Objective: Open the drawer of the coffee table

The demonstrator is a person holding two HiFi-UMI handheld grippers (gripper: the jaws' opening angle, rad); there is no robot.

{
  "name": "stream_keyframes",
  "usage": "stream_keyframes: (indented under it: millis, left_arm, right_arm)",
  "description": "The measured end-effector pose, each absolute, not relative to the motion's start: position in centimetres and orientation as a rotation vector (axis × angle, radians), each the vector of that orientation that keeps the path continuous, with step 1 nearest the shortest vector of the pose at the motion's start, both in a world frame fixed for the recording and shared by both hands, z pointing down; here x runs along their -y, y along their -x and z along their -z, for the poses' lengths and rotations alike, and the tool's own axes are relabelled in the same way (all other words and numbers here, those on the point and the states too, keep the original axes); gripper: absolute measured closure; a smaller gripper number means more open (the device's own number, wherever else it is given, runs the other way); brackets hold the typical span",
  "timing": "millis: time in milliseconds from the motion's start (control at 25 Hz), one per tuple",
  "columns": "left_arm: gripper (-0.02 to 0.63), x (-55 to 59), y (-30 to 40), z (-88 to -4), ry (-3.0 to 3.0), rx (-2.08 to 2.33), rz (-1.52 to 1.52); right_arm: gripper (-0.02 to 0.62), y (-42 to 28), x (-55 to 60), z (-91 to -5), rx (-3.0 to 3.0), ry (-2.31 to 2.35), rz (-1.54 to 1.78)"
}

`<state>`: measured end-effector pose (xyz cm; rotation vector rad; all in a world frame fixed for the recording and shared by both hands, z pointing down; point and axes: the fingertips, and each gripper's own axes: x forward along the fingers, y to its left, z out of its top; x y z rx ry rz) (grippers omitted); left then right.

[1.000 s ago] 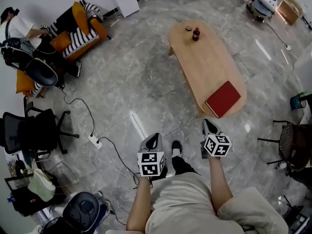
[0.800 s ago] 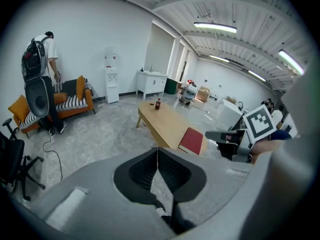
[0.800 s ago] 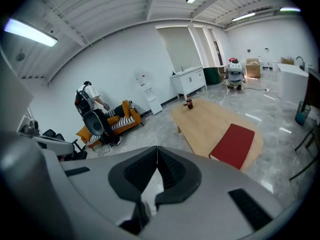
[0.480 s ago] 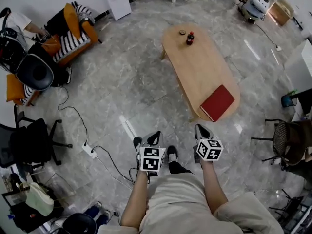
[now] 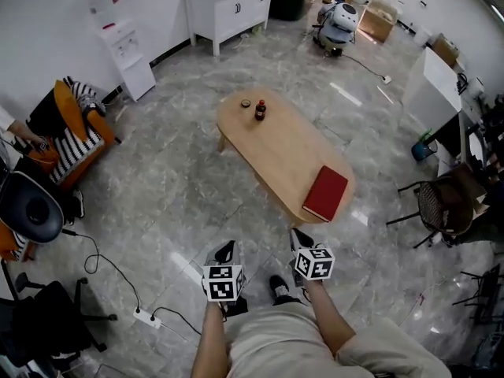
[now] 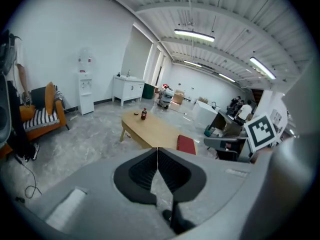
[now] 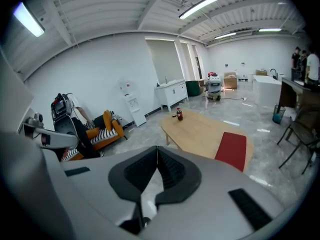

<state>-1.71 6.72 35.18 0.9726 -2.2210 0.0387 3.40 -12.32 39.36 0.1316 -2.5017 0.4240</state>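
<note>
An oval wooden coffee table (image 5: pixel 283 148) (image 6: pixel 150 130) (image 7: pixel 202 131) stands on the marble floor ahead of me. A red book (image 5: pixel 325 193) (image 6: pixel 186 144) (image 7: pixel 231 150) lies on its near end, and a small dark bottle (image 5: pixel 259 110) (image 6: pixel 143 114) (image 7: pixel 179 114) and a little lid stand at its far end. No drawer shows from here. My left gripper (image 5: pixel 225 251) (image 6: pixel 157 148) and right gripper (image 5: pixel 298 237) (image 7: pixel 157 147) are both shut and empty, held in front of my body, well short of the table's near end.
An orange armchair (image 5: pixel 75 132) with a striped cushion is at the left, and black office chairs (image 5: pixel 31 207) are nearer. A power strip and cable (image 5: pixel 142 315) lie on the floor at my left. White cabinet (image 5: pixel 228 6) at the back; a wire chair (image 5: pixel 433 207) at the right.
The head view has swung up and forward, so the table has slid left and more of the room's far end shows. Both grippers stay shut in front of me.
</note>
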Motion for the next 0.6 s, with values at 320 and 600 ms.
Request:
stream_keyframes:
  millis: [320, 600]
  left_arm:
    - [0.595, -9.3, 4.4, -36.4, -1.120, 2.178, 0.012]
    - [0.595, -9.7, 6.7, -37.9, -1.174, 2.126, 0.037]
  right_arm:
    - [0.578, -3.9, 8.8, -38.8, 2.489, -0.242, -0.359]
    - [0.578, -3.1, 8.7, -40.1, 2.458, -0.341, -0.391]
